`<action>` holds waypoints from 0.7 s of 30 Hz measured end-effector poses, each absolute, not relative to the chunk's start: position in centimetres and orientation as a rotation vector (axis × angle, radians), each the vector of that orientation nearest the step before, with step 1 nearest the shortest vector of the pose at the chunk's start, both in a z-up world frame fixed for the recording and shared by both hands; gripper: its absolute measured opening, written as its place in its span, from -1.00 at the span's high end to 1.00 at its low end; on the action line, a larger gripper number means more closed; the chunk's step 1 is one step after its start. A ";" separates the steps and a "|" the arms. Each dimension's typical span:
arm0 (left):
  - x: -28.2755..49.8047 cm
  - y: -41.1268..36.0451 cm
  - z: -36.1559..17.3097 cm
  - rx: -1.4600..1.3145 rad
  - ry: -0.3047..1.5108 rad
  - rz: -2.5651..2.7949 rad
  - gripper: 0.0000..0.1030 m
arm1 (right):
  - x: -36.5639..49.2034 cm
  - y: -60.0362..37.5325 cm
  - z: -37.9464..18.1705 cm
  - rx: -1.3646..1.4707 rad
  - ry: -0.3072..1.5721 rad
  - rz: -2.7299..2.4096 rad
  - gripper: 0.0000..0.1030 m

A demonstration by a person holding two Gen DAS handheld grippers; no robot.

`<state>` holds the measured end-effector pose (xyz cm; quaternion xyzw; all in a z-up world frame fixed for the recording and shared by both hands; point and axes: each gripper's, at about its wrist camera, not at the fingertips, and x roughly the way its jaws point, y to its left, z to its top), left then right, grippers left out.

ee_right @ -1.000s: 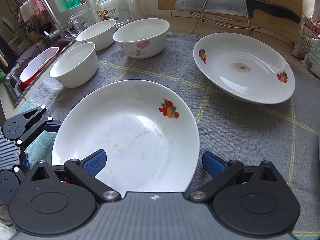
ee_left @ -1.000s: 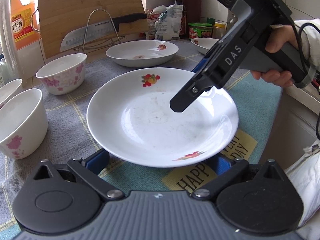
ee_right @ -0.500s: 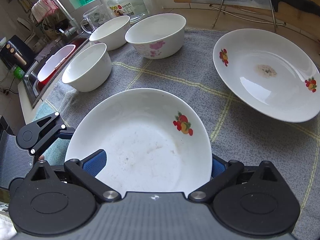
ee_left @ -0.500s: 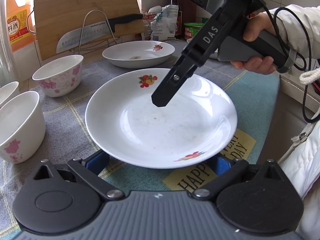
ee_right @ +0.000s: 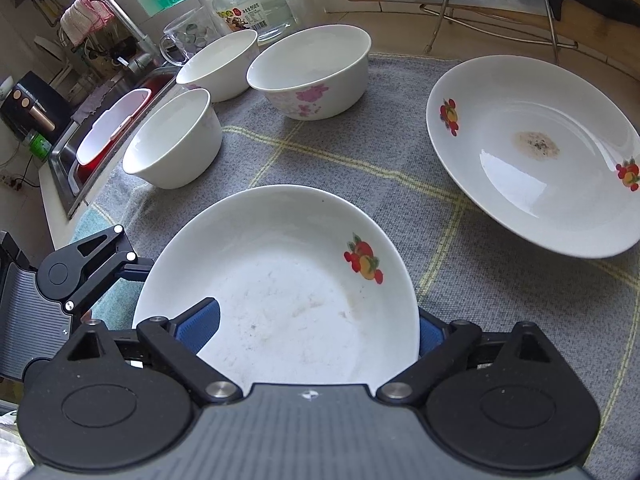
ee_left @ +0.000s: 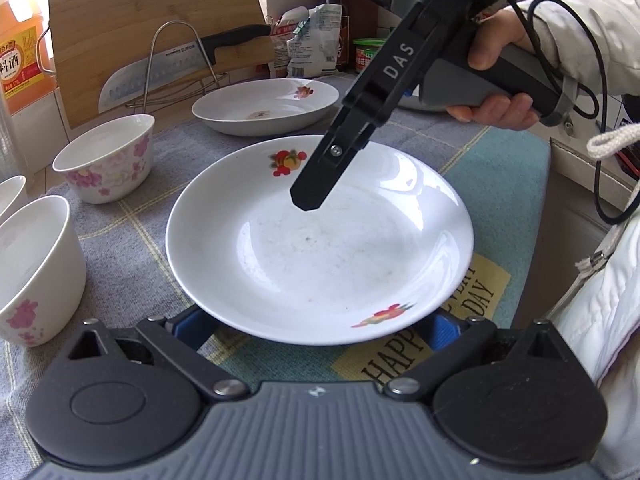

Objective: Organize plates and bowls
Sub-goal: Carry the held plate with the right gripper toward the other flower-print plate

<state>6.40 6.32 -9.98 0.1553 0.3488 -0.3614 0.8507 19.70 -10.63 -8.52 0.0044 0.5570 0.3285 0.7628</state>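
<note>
A white plate with fruit prints [ee_left: 320, 248] lies on the grey cloth; it also shows in the right wrist view [ee_right: 280, 292]. My left gripper [ee_left: 316, 326] is open, its blue pads wide apart under the plate's near rim. My right gripper [ee_right: 316, 326] is open and straddles the plate's edge, one finger [ee_left: 320, 184] above the plate's inside, the other finger hidden behind the rim. A second fruit-print plate [ee_right: 532, 152] with a brown stain lies farther back. Three white bowls [ee_right: 312, 68] stand at the left.
A knife on a wire rack [ee_left: 180, 60] leans on a wooden board at the back. A sink [ee_right: 108, 132] with a red tub lies beyond the bowls. Bottles and packets [ee_left: 316, 40] stand at the back. The counter edge drops off at the right.
My right gripper has moved in over the near plate, its fingers now straddling the rim. The plate has shifted slightly. My left gripper has stayed at the near rim.
</note>
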 end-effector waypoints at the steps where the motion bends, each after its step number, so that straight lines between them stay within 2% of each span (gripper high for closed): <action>1: 6.4 6.3 -10.0 0.331 0.733 -0.763 -0.98 | 19.7 -10.6 -8.5 0.011 1.212 0.713 -0.89; 21: 6.5 6.4 -10.0 0.338 0.735 -0.781 -0.97 | 20.9 -11.0 -8.5 0.070 1.260 0.724 -0.84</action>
